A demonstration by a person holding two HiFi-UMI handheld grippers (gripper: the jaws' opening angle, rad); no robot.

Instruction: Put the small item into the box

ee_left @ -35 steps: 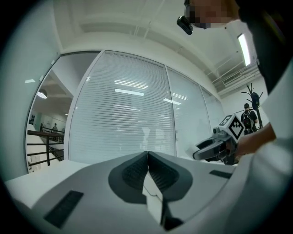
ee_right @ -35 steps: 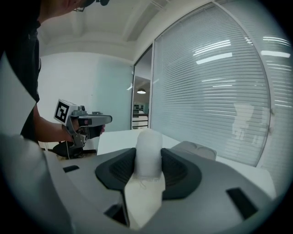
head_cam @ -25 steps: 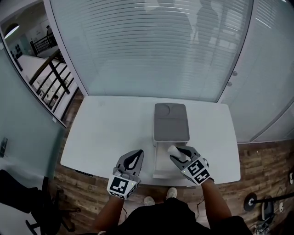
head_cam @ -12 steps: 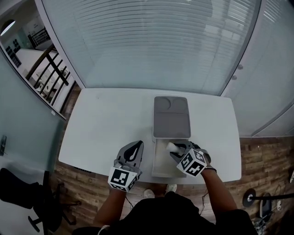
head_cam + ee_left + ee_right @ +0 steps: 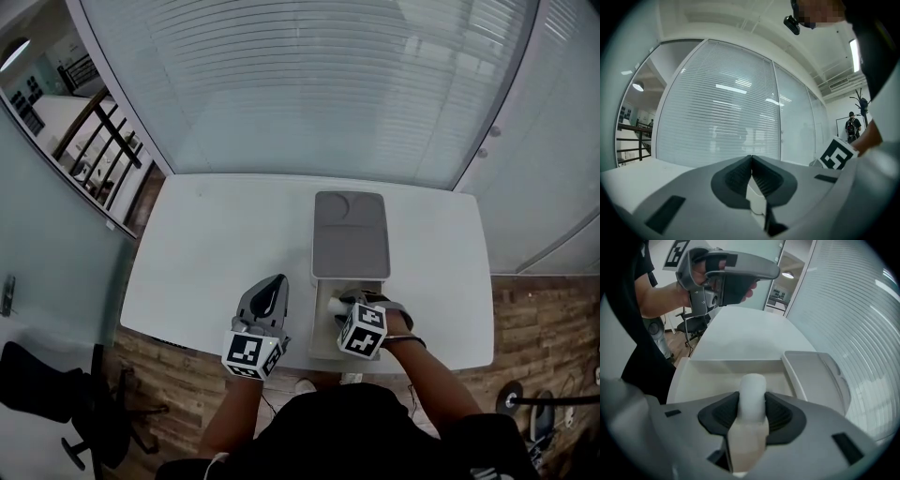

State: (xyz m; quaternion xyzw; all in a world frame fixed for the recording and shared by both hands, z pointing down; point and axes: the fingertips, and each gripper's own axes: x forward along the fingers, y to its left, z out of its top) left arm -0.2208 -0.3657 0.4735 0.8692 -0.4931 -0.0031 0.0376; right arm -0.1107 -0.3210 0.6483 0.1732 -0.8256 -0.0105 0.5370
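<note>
The small white cylindrical item sits pinched between the two dark pads of our right gripper. The pads press on its sides and its rounded end sticks out past them. In the head view the item hangs over the inside of the open white rectangular box, at the box's far end; we cannot tell whether it touches the box floor. In the right gripper view the pale inside of the box spreads out behind the item.

A flat grey lid with rounded corners lies on the table, just beyond the far edge of the box and meeting it. In the right gripper view the lid lies to the right of the item.

Our right gripper reaches in from the near right side of the box. Our left gripper is held to the left of the box and apart from it. Its jaws are pressed together with nothing between them, as the left gripper view shows.

Box and lid rest on the right half of a white rectangular table. Beyond the far edge of the table stands a glass wall with horizontal blinds, and wooden flooring shows to the right.
</note>
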